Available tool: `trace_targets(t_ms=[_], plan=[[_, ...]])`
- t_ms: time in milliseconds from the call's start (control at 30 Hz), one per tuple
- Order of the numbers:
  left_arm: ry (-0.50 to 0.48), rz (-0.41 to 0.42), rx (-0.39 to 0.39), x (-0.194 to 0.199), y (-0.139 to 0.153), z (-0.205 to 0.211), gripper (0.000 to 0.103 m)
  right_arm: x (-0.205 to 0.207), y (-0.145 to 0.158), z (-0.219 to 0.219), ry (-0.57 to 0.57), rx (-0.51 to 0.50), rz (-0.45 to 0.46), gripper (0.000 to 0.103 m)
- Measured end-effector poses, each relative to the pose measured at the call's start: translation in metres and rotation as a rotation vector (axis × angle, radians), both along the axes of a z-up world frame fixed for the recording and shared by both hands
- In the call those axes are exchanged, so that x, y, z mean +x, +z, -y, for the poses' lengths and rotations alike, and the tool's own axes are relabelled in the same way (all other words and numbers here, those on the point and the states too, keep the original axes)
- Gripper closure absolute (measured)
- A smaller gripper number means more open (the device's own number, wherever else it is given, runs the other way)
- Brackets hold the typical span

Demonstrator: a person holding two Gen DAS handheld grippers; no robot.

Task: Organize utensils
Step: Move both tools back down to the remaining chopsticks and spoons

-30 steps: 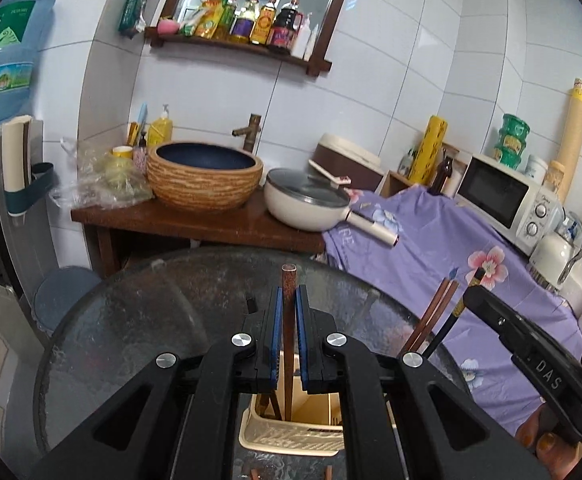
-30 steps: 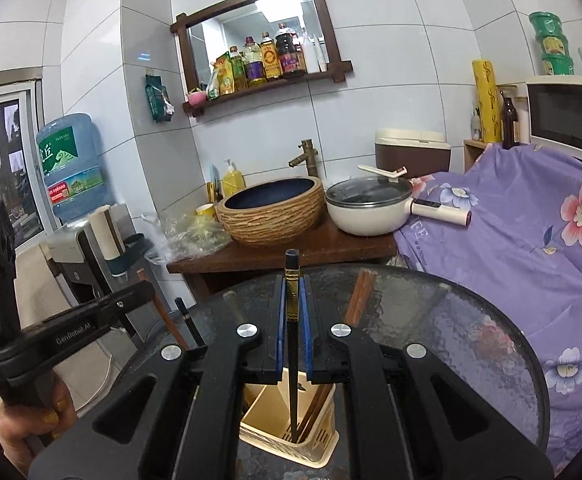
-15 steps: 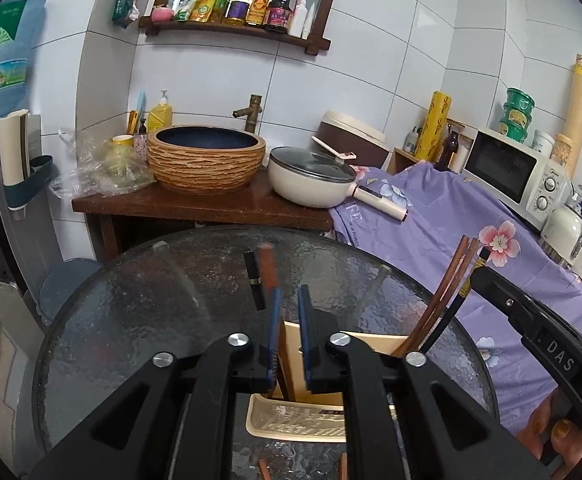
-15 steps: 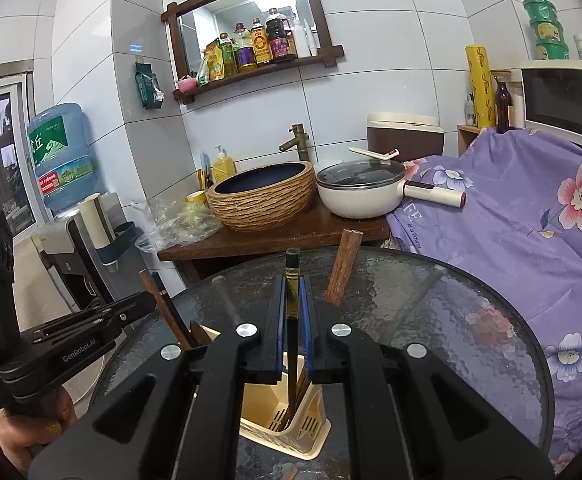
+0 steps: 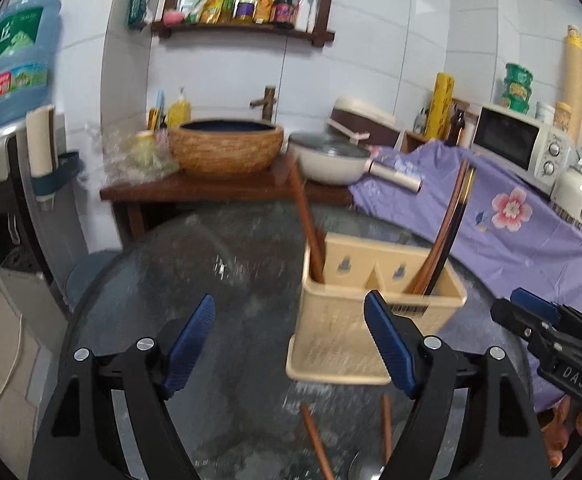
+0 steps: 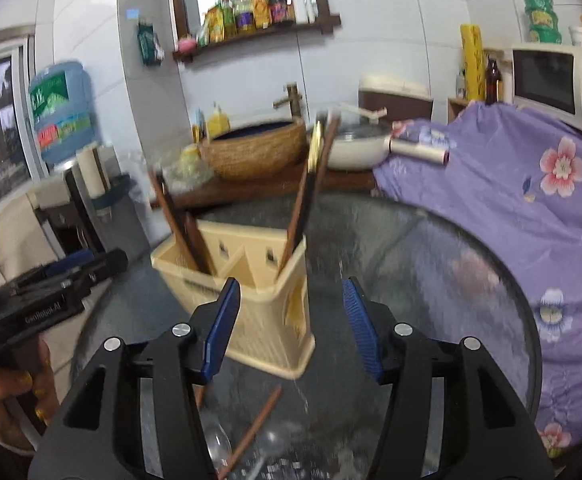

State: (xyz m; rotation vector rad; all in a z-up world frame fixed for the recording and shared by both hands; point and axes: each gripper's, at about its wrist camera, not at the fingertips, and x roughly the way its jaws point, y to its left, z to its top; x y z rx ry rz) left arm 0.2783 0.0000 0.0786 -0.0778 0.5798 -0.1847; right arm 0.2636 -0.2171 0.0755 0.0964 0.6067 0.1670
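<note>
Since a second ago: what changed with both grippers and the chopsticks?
Both let go. The left gripper dropped its brown chopstick into the holder; the right gripper dropped its black chopstick. Both jaws have just been opening, nothing between them. Holder and glass table unmoved.

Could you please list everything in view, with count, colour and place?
Holder: one, cream, on glass table.
Chopsticks: brown and black, standing in both holder compartments.
Loose chopsticks: two, brown, on table before holder.
Spoon: one, metal, near edge.
Basin: one, woven, on wooden counter.
Pan: one, white, beside basin.
Microwave: one, white, right.
Cloth: purple, floral, right.
Left gripper: open, empty.
Right gripper: open, empty.
</note>
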Motion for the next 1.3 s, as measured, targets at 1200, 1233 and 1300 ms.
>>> trace_targets(t_ms=[1200,1233,1300], plan=[[-0.061,-0.324,0.052,-0.006,-0.123,0.004,0.045,-0.03,-0.128,-0.053,0.013,-0.167,-0.37,0.05],[-0.06,-0.325,0.054,-0.005,-0.123,0.005,0.045,-0.029,-0.128,-0.054,0.012,-0.167,-0.37,0.05],[-0.059,-0.327,0.06,-0.004,-0.125,0.006,0.045,-0.026,-0.128,-0.055,0.011,-0.17,-0.369,0.05]])
